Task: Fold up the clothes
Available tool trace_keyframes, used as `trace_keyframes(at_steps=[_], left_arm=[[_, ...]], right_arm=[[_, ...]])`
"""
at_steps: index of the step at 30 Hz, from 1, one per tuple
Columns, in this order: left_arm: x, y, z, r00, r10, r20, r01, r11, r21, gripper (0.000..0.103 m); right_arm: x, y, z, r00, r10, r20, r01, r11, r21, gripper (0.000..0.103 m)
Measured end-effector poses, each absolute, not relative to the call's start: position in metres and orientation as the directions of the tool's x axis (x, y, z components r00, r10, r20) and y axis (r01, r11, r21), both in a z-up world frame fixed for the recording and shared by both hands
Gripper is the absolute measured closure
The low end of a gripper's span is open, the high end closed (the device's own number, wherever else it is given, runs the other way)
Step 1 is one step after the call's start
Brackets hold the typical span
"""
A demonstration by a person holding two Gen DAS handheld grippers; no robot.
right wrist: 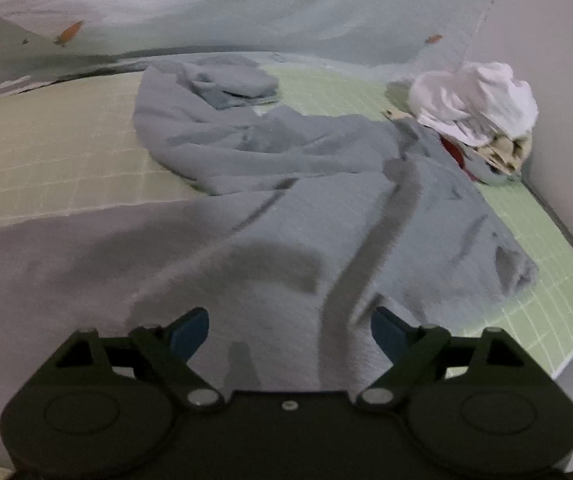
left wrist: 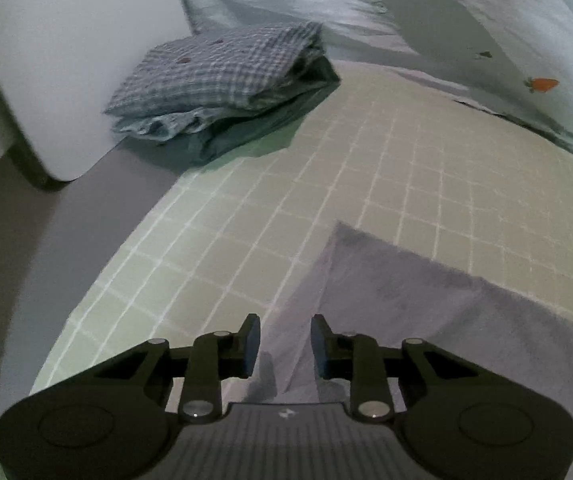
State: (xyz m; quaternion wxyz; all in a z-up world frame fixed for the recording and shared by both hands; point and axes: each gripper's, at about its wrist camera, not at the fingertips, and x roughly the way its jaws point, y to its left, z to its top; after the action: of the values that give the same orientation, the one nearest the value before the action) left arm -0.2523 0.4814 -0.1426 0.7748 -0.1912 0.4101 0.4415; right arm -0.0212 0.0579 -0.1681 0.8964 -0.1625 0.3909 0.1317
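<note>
A grey fleece garment (right wrist: 270,200) lies spread and rumpled across the green gridded bed sheet (right wrist: 46,148). Its near corner (left wrist: 426,292) shows in the left wrist view. My left gripper (left wrist: 285,344) hovers open over that corner's left edge, with cloth below the gap and nothing pinched. My right gripper (right wrist: 289,332) stands wide open above the garment's near part, its blue pads (right wrist: 190,332) apart. A folded blue plaid piece (left wrist: 222,80) rests on other folded cloth at the far left of the bed.
A pale duvet with small carrot prints (left wrist: 542,84) is bunched along the back of the bed. A heap of white and cream clothes (right wrist: 478,108) sits at the far right by the wall. A white headboard panel (left wrist: 46,60) stands at left, with grey floor (left wrist: 26,240) beside the bed.
</note>
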Motion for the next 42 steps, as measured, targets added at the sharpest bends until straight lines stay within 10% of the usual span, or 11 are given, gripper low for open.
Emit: trace_keyframes(at_steps=[13, 17, 32, 35, 39, 42], left_arm=[[-0.221, 0.512, -0.182, 0.289, 0.452, -0.844, -0.789, 0.612, 0.058, 0.072], [-0.22, 0.516, -0.182, 0.307, 0.451, -0.838, -0.78, 0.624, 0.049, 0.1], [-0.215, 0.556, -0.144, 0.312, 0.587, -0.747, -0.816, 0.568, 0.106, 0.1], [-0.217, 0.553, -0.15, 0.289, 0.574, -0.766, -0.827, 0.553, 0.102, 0.091], [-0.241, 0.544, -0.156, 0.249, 0.545, -0.801, -0.856, 0.511, 0.082, 0.042], [-0.269, 0.537, -0.159, 0.214, 0.519, -0.828, -0.886, 0.46, 0.059, 0.031]], right_arm=[[-0.018, 0.083, -0.179, 0.62, 0.082, -0.781, -0.358, 0.915, -0.188, 0.011], [-0.015, 0.093, -0.183, 0.602, 0.069, -0.796, -0.359, 0.913, -0.192, 0.011], [-0.012, 0.127, -0.188, 0.585, 0.077, -0.807, -0.417, 0.882, -0.218, 0.011], [-0.012, 0.128, -0.187, 0.58, 0.088, -0.81, -0.425, 0.881, -0.209, 0.011], [-0.012, 0.126, -0.184, 0.585, 0.093, -0.806, -0.414, 0.888, -0.198, 0.01], [-0.013, 0.124, -0.185, 0.581, 0.101, -0.808, -0.414, 0.891, -0.186, 0.01]])
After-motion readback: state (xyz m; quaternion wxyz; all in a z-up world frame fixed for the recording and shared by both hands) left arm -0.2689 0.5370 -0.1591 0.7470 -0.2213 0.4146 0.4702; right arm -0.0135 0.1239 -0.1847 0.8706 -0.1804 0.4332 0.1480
